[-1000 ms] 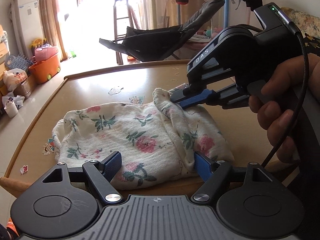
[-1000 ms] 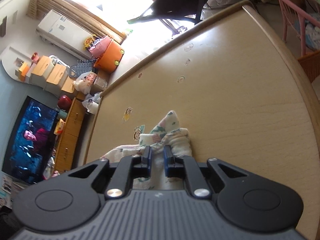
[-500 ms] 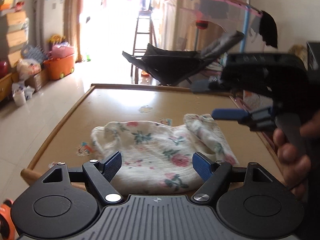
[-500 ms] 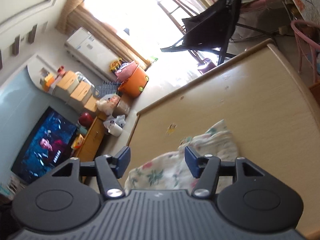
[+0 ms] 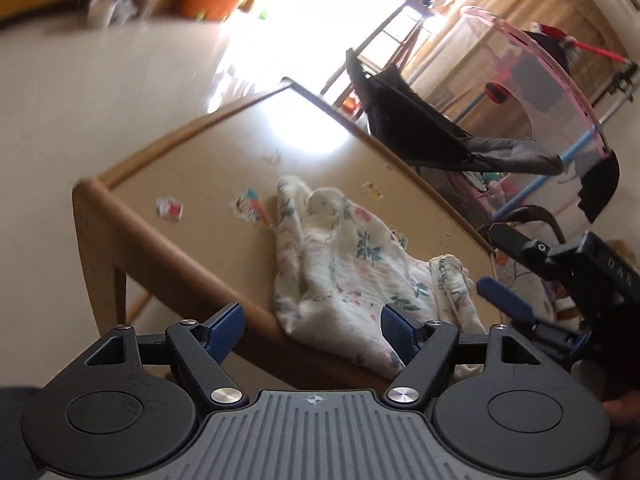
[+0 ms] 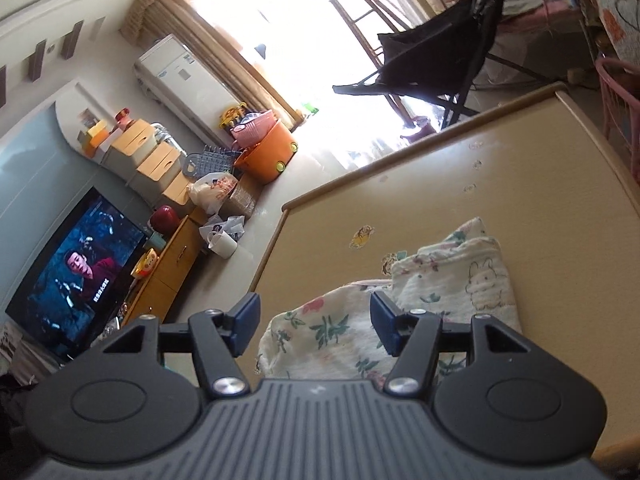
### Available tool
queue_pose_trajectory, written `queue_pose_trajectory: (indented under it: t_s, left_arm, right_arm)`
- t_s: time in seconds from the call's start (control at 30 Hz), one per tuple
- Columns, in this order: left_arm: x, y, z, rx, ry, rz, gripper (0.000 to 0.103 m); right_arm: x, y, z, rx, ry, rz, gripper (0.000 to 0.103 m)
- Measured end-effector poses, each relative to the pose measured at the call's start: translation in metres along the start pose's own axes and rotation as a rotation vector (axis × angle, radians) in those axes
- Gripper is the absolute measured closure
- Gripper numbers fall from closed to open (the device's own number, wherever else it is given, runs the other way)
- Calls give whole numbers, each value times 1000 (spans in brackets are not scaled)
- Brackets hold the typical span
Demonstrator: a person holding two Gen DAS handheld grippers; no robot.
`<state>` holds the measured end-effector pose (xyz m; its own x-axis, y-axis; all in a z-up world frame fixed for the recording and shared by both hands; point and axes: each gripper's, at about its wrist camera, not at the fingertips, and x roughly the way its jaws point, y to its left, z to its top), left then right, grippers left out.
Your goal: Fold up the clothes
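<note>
A cream floral garment (image 5: 348, 264) lies folded over itself on the wooden table (image 5: 192, 184), near its front edge. It also shows in the right wrist view (image 6: 400, 300), with a rabbit print on the top layer. My left gripper (image 5: 312, 330) is open and empty, held above and in front of the garment's near edge. My right gripper (image 6: 314, 322) is open and empty above the garment. It also shows at the right of the left wrist view (image 5: 520, 280), open beside the garment's right side.
Stickers (image 5: 170, 209) dot the table top. A black folding chair (image 6: 432, 60) stands beyond the table's far edge. An orange bin (image 6: 268, 156), boxes and a lit TV (image 6: 72, 276) line the left wall. A pink chair (image 6: 620, 108) is at the right.
A second ago my right gripper was shut on a garment corner; it let go, opened and rose. The left gripper tilted and swung back, so the table now looks slanted.
</note>
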<state>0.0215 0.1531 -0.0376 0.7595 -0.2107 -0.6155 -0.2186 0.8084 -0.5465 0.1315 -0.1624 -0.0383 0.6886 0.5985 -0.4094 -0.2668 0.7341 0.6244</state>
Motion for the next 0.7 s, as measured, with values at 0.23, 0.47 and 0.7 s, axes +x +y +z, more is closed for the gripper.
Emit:
queue_pose_trajectory:
  t_s: [0.23,0.47,0.7]
  left_arm:
    - [27,-3,-4,-79,46,-65,56]
    - [44,-11,-3,-86,55,-44,71]
    - [56,-24,1,-51,58,-5,94]
  right_arm:
    - [-1,6,-3,-31,-6,3,43]
    - [-2,12,-6,-62,-11,5,43]
    - [-3,17,-9,-92,-17,8,43]
